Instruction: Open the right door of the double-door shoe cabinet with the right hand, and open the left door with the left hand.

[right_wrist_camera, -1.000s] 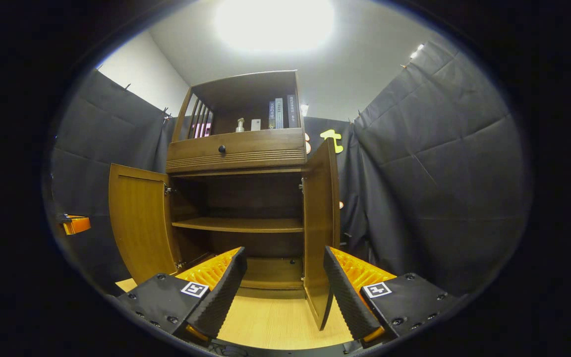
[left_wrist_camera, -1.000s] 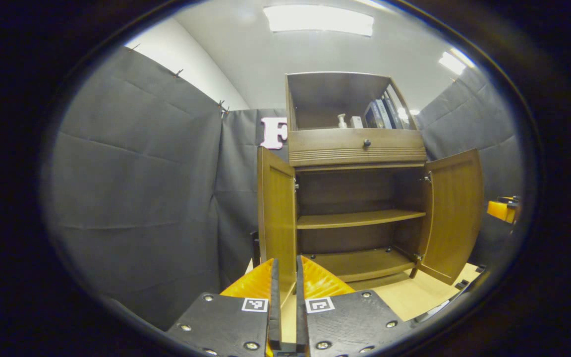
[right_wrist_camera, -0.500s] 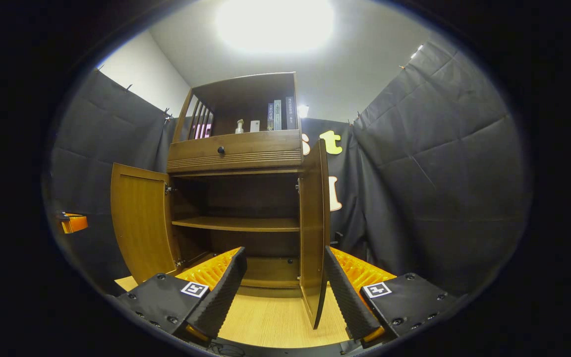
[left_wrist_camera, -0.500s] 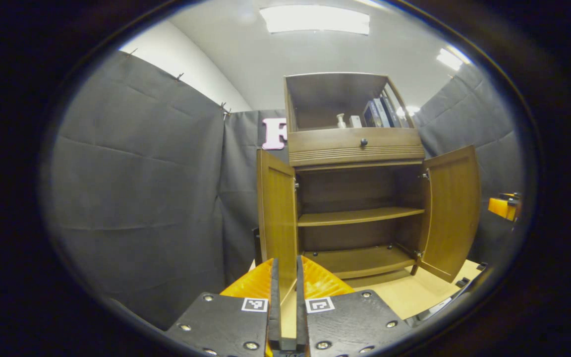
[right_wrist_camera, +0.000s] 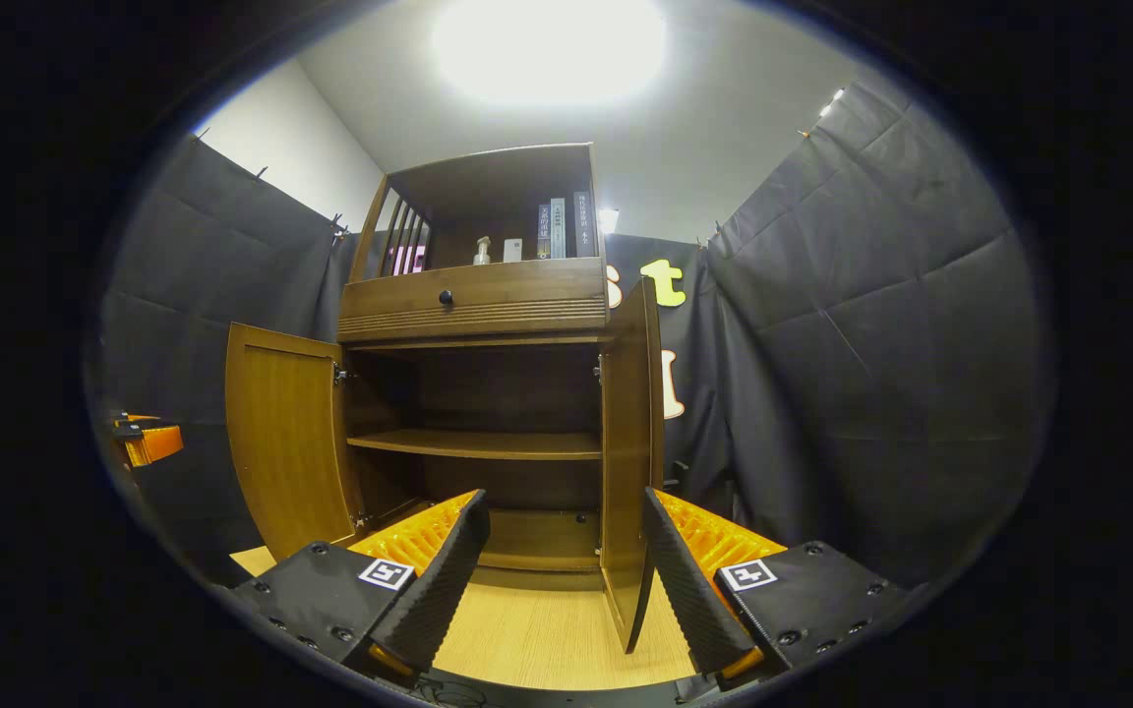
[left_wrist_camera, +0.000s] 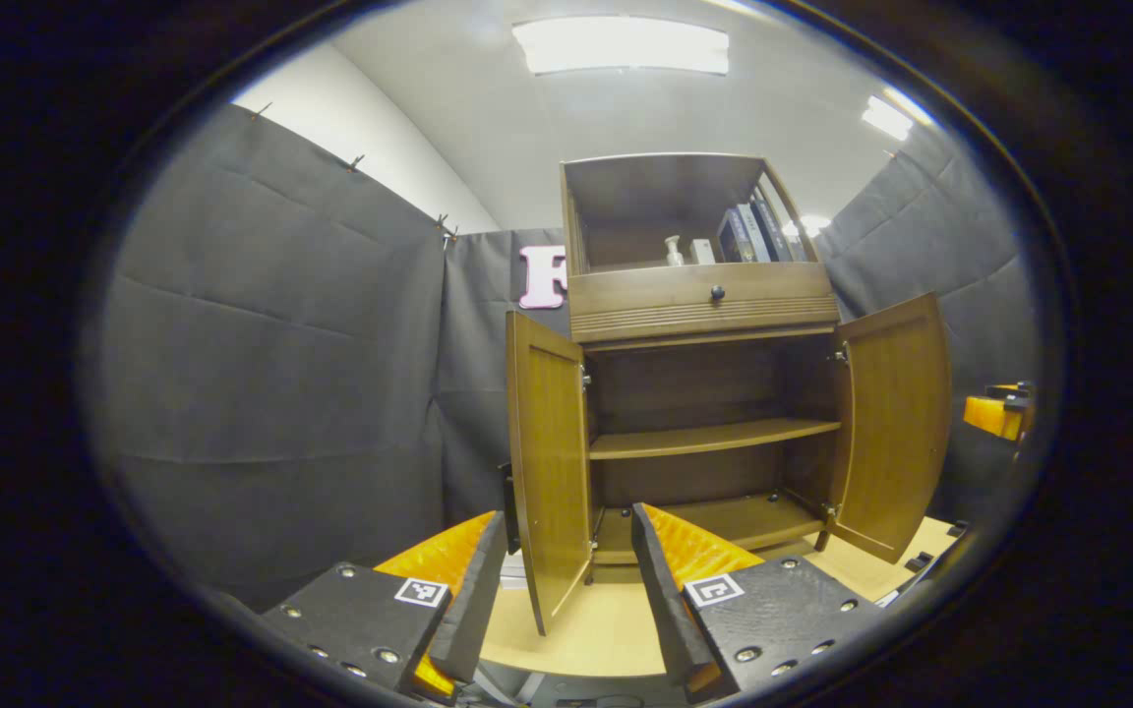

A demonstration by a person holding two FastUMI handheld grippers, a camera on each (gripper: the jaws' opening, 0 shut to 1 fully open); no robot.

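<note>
The brown wooden shoe cabinet [left_wrist_camera: 704, 305] stands with both lower doors swung open. In the left gripper view my left gripper [left_wrist_camera: 568, 519] is open, its fingers spread on either side of the left door [left_wrist_camera: 547, 462] without pressing on it. The right door [left_wrist_camera: 896, 423] hangs wide open, and the other gripper [left_wrist_camera: 994, 413] shows past it at the far right. In the right gripper view my right gripper [right_wrist_camera: 565, 501] is open and holds nothing. The right door [right_wrist_camera: 630, 442] stands nearly edge-on just above its right finger [right_wrist_camera: 685, 580]. The left door [right_wrist_camera: 286, 433] is open at the left.
Inside the cabinet are a bare middle shelf [right_wrist_camera: 473, 444] and a bottom board [left_wrist_camera: 724, 516]. Above them is a drawer with a dark knob [right_wrist_camera: 446, 296], then an open shelf with books [right_wrist_camera: 557, 226] and a small bottle [left_wrist_camera: 673, 251]. A light wooden platform [right_wrist_camera: 547, 629] lies in front. Black cloth walls stand close on both sides.
My left gripper's fingers, nearly together at the left door's edge before, have spread apart. The right gripper has stayed open, and its view has hardly shifted.
</note>
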